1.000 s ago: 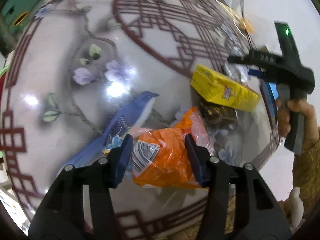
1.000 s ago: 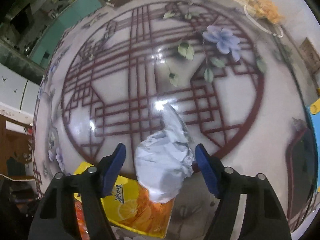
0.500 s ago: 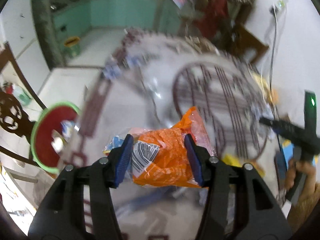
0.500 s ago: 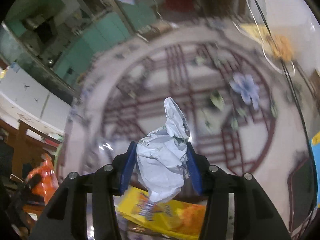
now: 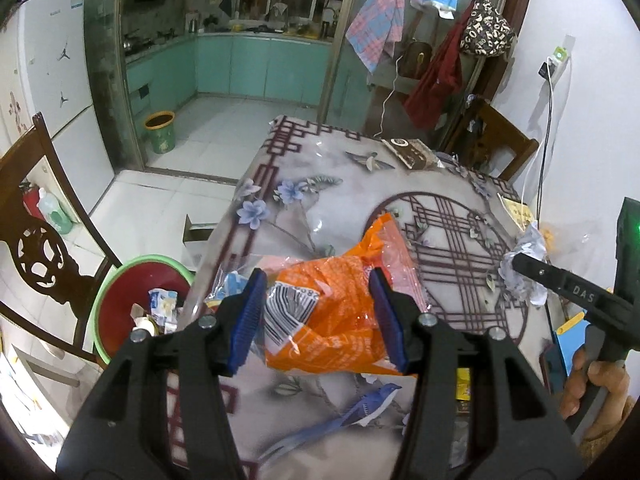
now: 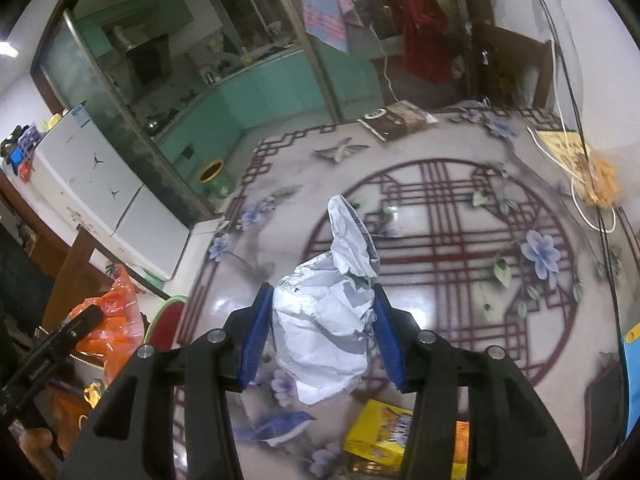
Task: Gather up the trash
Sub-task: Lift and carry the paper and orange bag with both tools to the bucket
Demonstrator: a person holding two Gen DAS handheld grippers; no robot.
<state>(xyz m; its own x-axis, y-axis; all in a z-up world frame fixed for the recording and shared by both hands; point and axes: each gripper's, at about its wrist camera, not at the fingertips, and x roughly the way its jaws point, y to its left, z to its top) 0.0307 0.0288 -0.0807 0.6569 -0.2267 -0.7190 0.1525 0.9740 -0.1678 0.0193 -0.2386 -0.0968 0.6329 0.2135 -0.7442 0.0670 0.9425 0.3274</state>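
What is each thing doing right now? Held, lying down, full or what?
Left gripper: shut on orange bag.
Orange bag: crumpled, held above the table.
Right gripper: shut on white paper.
White paper: crumpled, held up.
Red bin: on the floor, some trash inside.
Yellow box: lying on the table.

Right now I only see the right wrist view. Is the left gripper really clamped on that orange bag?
Observer: Yes. The left gripper has both fingers pressed against the orange bag, barcode facing its camera.
Operator: I'm carrying the crumpled paper. Where's the bin? I see only a sliver.
Observer: The red basin sits next to the wooden chair, below the left edge of the table, with wrappers already inside.
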